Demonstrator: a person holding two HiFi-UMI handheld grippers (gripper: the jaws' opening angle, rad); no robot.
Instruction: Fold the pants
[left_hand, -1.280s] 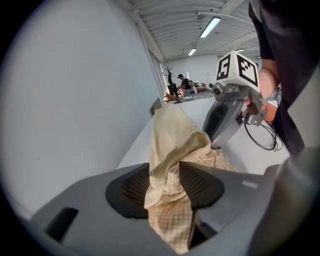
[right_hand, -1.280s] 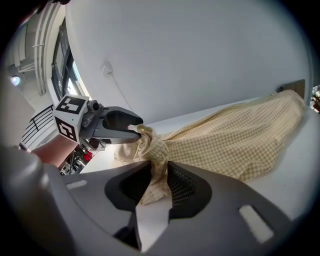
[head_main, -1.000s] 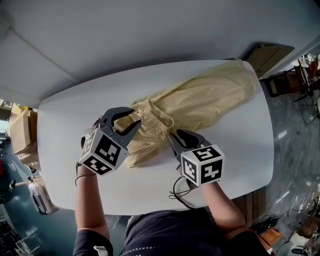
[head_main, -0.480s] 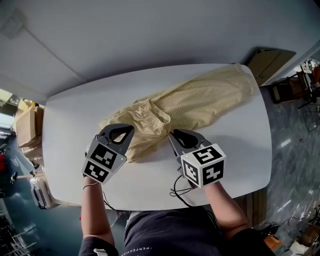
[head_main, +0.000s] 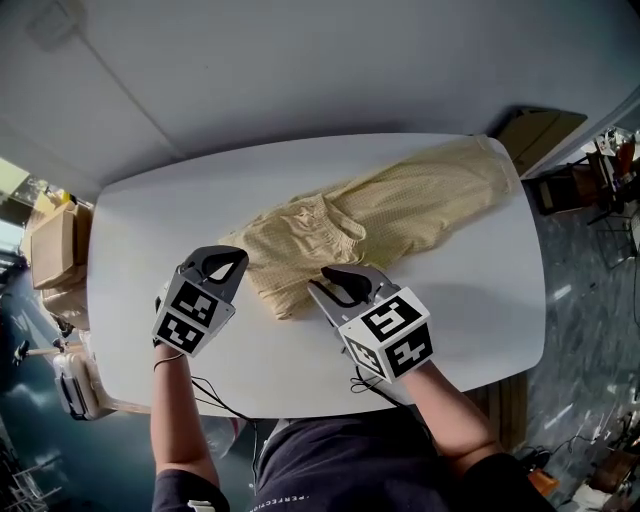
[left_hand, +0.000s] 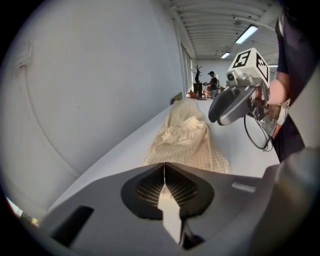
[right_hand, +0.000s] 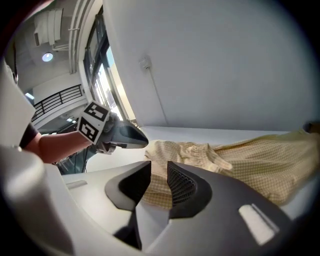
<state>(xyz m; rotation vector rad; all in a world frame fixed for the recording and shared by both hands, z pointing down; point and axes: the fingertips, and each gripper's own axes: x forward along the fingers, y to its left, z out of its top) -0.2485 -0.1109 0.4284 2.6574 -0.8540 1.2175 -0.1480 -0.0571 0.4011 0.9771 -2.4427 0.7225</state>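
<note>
Well, the pants (head_main: 400, 210) lie slanted across the white surface (head_main: 480, 300). The legs reach toward the far right corner, and the bunched waist part (head_main: 305, 218) sits nearer the middle. They are pale yellow with tiny checks. They look thin, light and very soft, so I think they will flop, wrinkle and slide easily on the smooth top. A good place to take hold is probably the thick stretchy waist, or a hem at the leg ends. The cloth is doubled there and should not slip out. The right claw (head_main: 322, 280) is right at the near edge of the pants. Its jaws stand a little apart and have just been opening. Cloth shows past the gap, but nothing is pinched. The left claw (head_main: 232, 260) is just beside the left end of the pants, closed tight with nothing in it.
</note>
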